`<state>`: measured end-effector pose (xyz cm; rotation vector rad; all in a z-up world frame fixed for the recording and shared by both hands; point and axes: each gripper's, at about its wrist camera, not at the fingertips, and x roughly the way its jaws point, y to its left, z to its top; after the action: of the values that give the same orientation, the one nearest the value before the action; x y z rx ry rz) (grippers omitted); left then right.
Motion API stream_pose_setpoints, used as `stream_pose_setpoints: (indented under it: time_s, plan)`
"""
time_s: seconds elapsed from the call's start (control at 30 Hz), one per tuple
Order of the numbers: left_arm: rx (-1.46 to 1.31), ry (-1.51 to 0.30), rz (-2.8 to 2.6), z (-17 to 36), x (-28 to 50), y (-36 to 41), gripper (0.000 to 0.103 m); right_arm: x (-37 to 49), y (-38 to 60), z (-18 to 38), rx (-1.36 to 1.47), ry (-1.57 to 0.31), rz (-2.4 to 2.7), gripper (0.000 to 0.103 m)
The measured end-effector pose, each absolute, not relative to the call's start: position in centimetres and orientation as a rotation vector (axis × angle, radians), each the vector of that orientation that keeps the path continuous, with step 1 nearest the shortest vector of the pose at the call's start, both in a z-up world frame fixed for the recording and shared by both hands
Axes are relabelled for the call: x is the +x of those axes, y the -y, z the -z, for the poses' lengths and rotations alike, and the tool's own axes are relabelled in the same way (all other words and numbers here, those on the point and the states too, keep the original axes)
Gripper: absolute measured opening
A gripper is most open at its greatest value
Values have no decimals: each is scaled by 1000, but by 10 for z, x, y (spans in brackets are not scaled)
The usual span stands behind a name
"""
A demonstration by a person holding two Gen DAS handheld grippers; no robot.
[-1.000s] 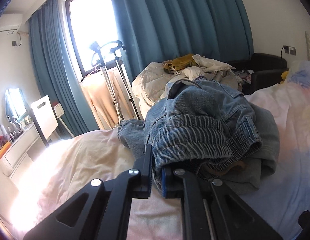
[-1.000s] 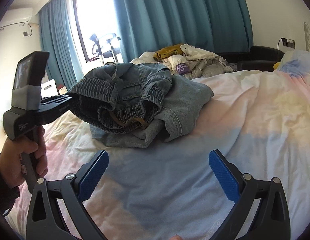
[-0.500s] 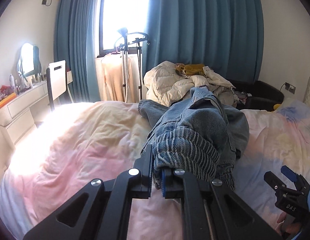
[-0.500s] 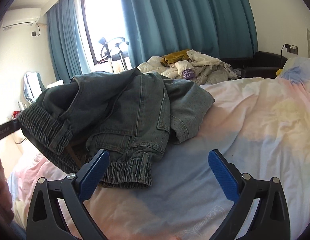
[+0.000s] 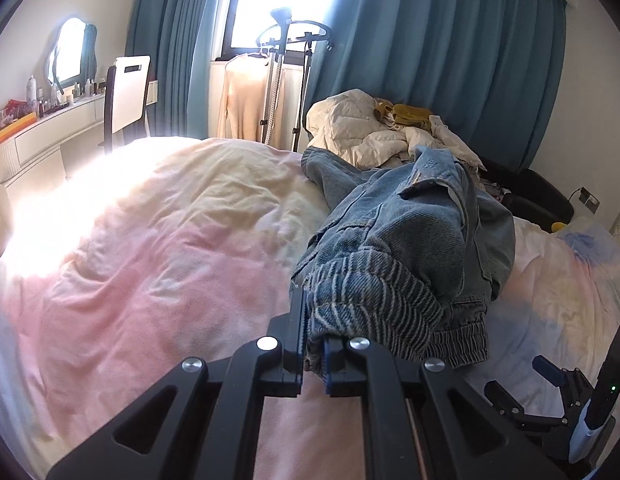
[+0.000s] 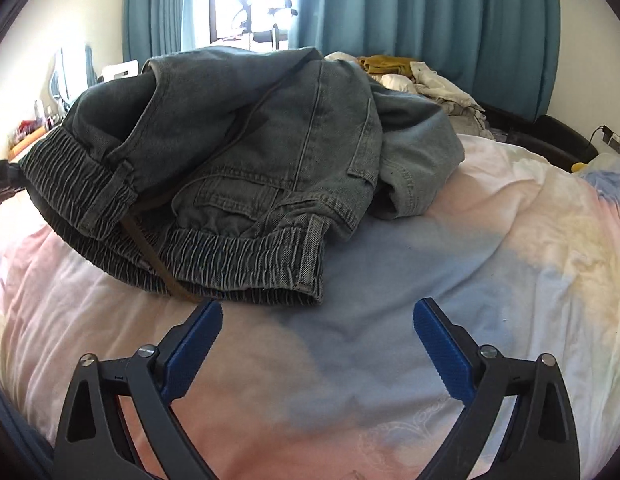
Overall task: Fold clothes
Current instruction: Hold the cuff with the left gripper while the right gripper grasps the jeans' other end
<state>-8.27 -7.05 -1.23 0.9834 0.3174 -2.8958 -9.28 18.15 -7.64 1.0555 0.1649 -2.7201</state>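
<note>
The denim trousers [image 5: 414, 240] are lifted at one end by the left gripper [image 5: 313, 354]; its jaws are clenched on the elastic waistband [image 5: 370, 296], a thick roll of ribbed fabric being pinched between them; the hold is taken at the waistband presumably because that gathered edge is the firmest part and gives a corner from which the garment can be drawn out straight. The rest of the trousers is left bunched on the bed [image 5: 149, 248], trailing toward the far side, where a leg is seen lying against a heap of other clothes [image 5: 390, 128]; the garment is therefore crumpled rather than flat, and no tidy fold is shown.

The right gripper [image 6: 318, 332] is held low over the quilt, just near of the trousers; its jaws are spread wide and nothing is held between them; they are aimed at the free stretch of waistband [image 6: 245, 252] lying on the bed, beside a brown drawstring [image 6: 149, 252] that hangs out of it; the wide spread is judged to suit a bulky hem. A second grip there would probably allow the waistband to be stretched level; whether the trousers are being spread out or gathered up cannot be settled from this moment.
</note>
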Motion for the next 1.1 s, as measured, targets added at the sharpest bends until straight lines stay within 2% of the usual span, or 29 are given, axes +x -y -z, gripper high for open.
stream_pose_setpoints:
  time_s: [0.03, 0.17, 0.23, 0.3, 0.33, 0.4, 0.57, 0.67, 0.73, 0.77, 0.97, 1.1]
  plan:
    - [985, -330, 2895, 13, -83, 72, 7, -95, -178, 80, 1074, -194, 2708, 90]
    - [995, -360, 2888, 16, -85, 77, 7, -102, -167, 94, 1135, -309, 2707, 86]
    - [1000, -357, 2882, 18, -86, 78, 7, -106, -166, 99, 1141, -350, 2729, 76]
    - [1007, -358, 2878, 20, -87, 79, 7, -112, -169, 101, 1150, -338, 2754, 72]
    - [1011, -359, 2876, 20, -88, 79, 7, -115, -170, 102, 1154, -331, 2766, 66]
    - [1016, -355, 2873, 22, -89, 79, 7, -122, -174, 104, 1162, -296, 2774, 61]
    - [1036, -355, 2859, 26, -95, 78, 7, -138, -181, 109, 1177, -207, 2783, 53]
    - [1064, -365, 2840, 31, -102, 79, 7, -144, -181, 108, 1140, -158, 2766, 38]
    - [1089, -379, 2830, 36, -106, 79, 7, -142, -182, 101, 1095, -117, 2766, 21]
    - [1101, -386, 2827, 38, -107, 79, 7, -142, -183, 97, 1073, -96, 2765, 16]
    - [1142, -289, 2831, 49, -111, 65, 7, -137, -186, 74, 941, 25, 2756, 10]
    - [1162, -299, 2849, 46, -108, 62, 10, -133, -189, 59, 853, 104, 2745, 9]
